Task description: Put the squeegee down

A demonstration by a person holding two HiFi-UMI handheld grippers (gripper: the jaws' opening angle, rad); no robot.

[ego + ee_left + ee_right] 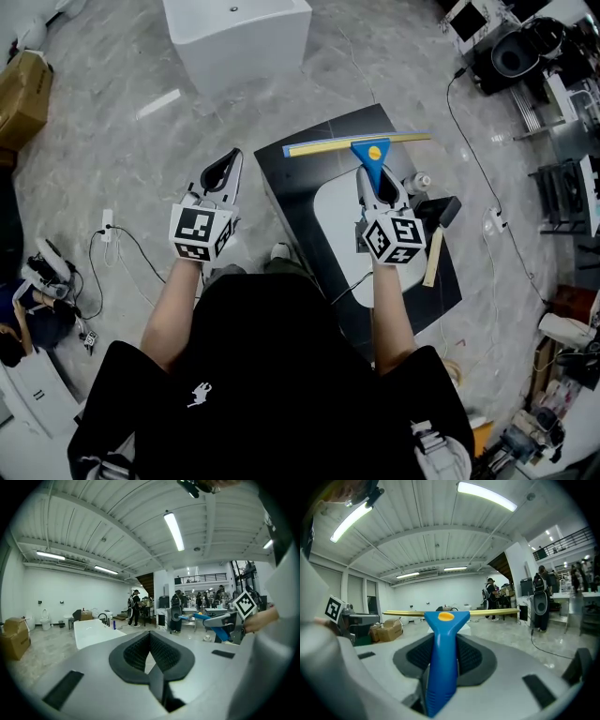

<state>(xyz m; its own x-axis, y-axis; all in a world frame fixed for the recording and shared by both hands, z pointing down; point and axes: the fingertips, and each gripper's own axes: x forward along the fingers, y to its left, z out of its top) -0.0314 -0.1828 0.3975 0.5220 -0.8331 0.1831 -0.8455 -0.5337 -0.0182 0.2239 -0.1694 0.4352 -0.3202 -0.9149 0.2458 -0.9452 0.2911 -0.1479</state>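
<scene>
Right gripper view: squeegee (pixel 443 620) handle in grasp of right hand-held gripper (pixel 442 651), blade ahead

Right gripper (pixel 377 184): my jaws clamp the squeegee (pixel 370 155) by its blue handle, over the black tabletop (pixel 298 192).
Left gripper (pixel 223 172): jaws together, over the floor (pixel 122 169).
Hammer (pixel 437 230): lying on the tabletop.

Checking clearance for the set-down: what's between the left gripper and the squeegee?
Head view: only bare floor and the black table edge lie between left gripper and squeegee. No loose items there.
</scene>
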